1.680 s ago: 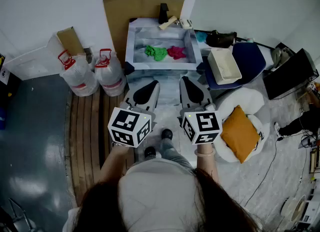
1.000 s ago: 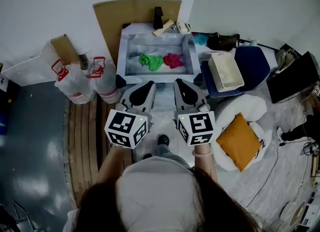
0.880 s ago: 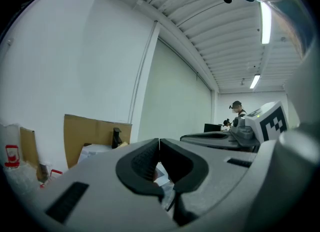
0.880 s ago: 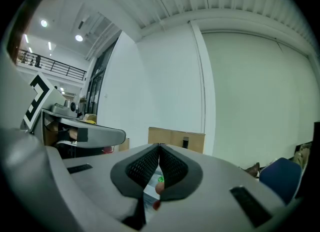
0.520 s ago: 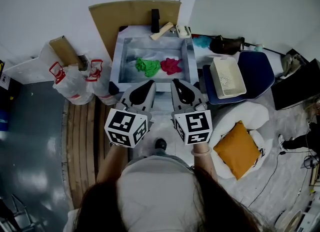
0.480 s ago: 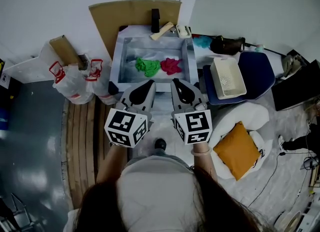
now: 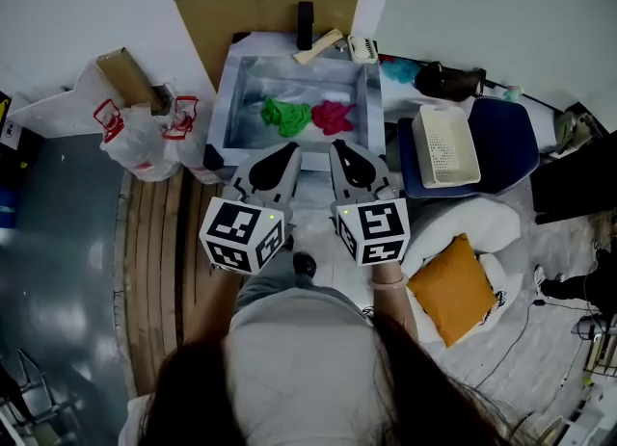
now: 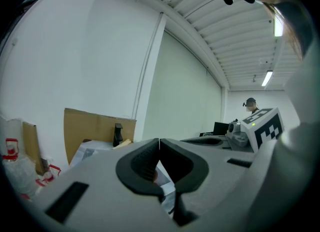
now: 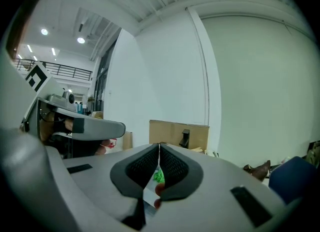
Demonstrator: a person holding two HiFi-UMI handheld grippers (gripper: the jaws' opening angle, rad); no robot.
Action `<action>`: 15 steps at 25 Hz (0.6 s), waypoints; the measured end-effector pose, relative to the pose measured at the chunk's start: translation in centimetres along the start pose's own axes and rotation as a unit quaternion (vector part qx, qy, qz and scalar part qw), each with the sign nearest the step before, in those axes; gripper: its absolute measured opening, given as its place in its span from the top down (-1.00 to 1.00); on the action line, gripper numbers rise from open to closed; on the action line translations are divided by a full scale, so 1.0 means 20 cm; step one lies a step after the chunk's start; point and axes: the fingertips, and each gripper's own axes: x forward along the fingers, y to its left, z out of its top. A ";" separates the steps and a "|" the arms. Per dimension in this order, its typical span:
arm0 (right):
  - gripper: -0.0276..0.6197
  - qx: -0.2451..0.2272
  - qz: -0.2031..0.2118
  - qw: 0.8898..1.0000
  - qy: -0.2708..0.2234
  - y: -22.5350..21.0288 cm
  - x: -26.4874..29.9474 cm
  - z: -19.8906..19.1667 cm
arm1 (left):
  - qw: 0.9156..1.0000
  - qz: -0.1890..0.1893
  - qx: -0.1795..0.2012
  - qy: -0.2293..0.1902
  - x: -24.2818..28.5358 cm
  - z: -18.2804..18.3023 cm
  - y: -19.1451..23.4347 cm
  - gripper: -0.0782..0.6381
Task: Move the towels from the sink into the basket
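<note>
A green towel (image 7: 286, 116) and a pink towel (image 7: 334, 117) lie crumpled side by side in the steel sink (image 7: 364, 97). A white slatted basket (image 7: 445, 145) rests on a dark blue seat to the sink's right. My left gripper (image 7: 293, 148) and right gripper (image 7: 339, 146) hover side by side just short of the sink's near rim, both shut and empty. In the right gripper view, bits of the green towel (image 9: 158, 176) and the pink towel (image 9: 159, 189) show through the gap below the touching tips. My left gripper (image 8: 159, 140) has its tips pressed together in its own view.
Brown cardboard (image 7: 260, 6) leans on the wall behind the sink, with a black faucet (image 7: 306, 13) and a brush (image 7: 319, 46) on the back rim. Two white plastic bags (image 7: 159, 134) stand at left. An orange cushion (image 7: 455, 287) on a white bed lies at right.
The person has stepped closer to the sink; both grippers have advanced toward its near rim, staying side by side and shut. The towels have not moved.
</note>
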 end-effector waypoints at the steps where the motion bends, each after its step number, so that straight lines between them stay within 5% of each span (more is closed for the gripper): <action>1: 0.83 0.001 0.000 1.000 0.002 -0.01 0.01 -0.01 | 1.000 0.000 0.000 0.002 0.01 0.00 0.01 0.76; 15: 0.83 0.004 -0.009 0.999 0.038 -0.17 0.30 -0.10 | 1.000 -0.020 -0.012 0.016 0.31 -0.03 0.22 0.76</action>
